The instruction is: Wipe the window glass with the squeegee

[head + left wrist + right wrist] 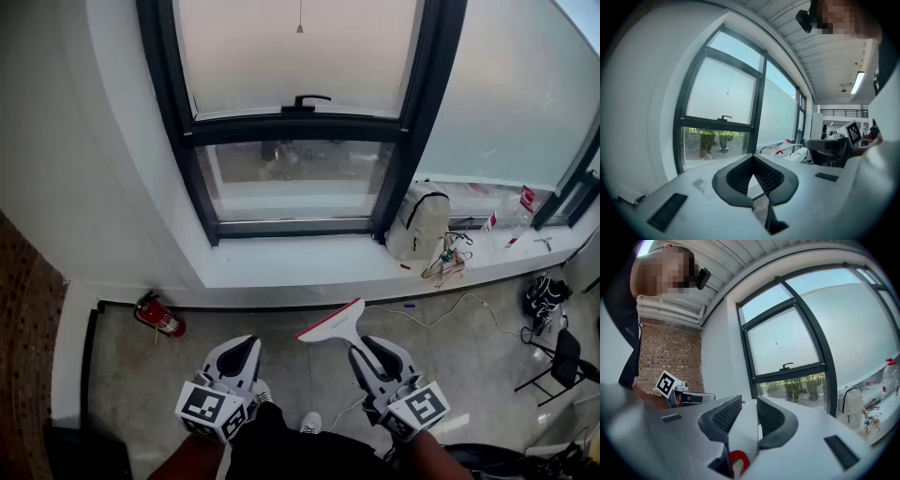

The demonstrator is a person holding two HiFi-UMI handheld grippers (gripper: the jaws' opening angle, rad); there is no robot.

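Currently nearest: right gripper (pixel 367 354) clamped on the squeegee (pixel 334 324). The right gripper view shows its white handle w/ a red mark pinched btwn both pads. Left gripper (pixel 242 352) sits just beside it, jaws together, nothing in them.

The squeegee's blade end points fwd. Its long axis runs lower-left to upper-right in head view, roughly along the sill (pixel 309 264) but skewed.

Past the sill is the window glass, in 2 panes: clear lower pane (pixel 295 176) and frosted upper pane (pixel 295 56). The glass lies ahead of the blade and well apart from it. My read is that the right arm must reach fwd & up and square the blade to the pane.
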